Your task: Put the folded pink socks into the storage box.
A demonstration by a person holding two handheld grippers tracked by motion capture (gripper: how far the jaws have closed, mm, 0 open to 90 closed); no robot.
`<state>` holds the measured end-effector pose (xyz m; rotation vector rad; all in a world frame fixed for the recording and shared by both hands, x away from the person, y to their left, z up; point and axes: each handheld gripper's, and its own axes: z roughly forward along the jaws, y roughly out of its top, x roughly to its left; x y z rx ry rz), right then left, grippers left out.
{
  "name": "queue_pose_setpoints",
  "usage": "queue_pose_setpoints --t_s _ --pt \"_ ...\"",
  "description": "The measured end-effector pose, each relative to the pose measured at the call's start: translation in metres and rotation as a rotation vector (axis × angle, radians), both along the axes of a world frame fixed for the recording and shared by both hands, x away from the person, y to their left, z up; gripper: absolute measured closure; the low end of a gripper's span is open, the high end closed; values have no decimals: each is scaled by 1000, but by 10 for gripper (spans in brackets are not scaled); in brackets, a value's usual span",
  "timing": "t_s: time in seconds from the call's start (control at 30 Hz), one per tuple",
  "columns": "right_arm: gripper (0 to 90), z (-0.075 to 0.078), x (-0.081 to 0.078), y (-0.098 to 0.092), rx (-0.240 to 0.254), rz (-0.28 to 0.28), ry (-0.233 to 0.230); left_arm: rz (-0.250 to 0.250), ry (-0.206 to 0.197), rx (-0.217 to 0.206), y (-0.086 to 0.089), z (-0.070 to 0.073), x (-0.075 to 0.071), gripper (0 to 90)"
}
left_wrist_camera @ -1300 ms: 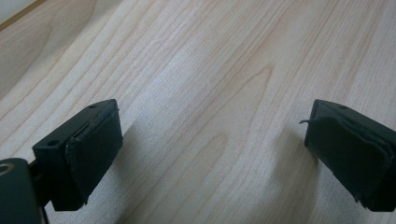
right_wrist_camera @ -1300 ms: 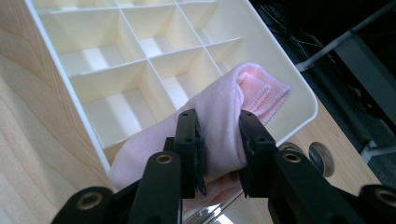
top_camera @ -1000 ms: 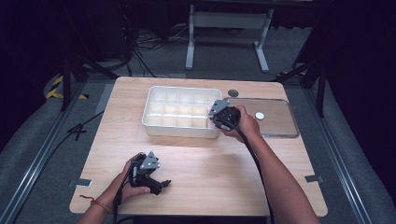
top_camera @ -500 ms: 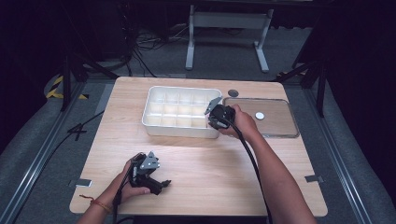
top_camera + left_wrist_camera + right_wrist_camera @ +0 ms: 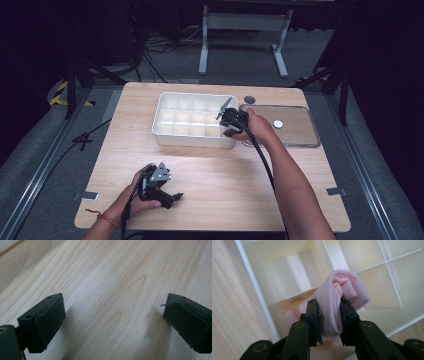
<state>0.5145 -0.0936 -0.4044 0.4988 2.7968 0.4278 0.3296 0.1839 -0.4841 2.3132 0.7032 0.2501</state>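
My right gripper (image 5: pixel 329 322) pinches the rolled pink cloth (image 5: pixel 337 300) mid-fold (soft, light, squashy) over the white divided tray (image 5: pixel 254 290); my left gripper (image 5: pixel 112 320) gapes wide, holding 0 things.

A light wooden table (image 5: pixel 210 170) stands on grey carpet (image 5: pixel 40 165). A small dark round disc (image 5: pixel 249 99) lies near its far edge. Cables (image 5: pixel 155 45) and a metal stand (image 5: pixel 245 30) sit behind.
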Motion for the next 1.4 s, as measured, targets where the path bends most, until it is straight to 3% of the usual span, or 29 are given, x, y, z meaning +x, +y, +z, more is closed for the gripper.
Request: queue_pose_setpoints --t_s 0.17,0.37,0.6,0.8,1.07,1.23,1.33,1.4 --pt "729 -2 -1 6 -59 30 -1 -5 -3 5 0 0 1 42" --pt "734 -8 2 10 -102 22 37 -5 3 4 -1 0 1 34" --pt "736 -8 14 6 -50 -5 129 -6 6 0 -1 0 1 33" --pt "736 -11 19 1 -12 -18 176 -5 3 0 -2 0 2 30" --pt "678 -7 16 1 -17 -25 172 -7 4 2 -2 0 2 30" --pt "595 3 12 -7 38 -35 179 -4 4 -1 -2 0 2 30" --pt "567 13 10 -15 84 -53 151 -4 3 0 -2 0 2 30" --pt "564 15 9 -16 88 -48 147 -4 4 0 -2 0 2 30"
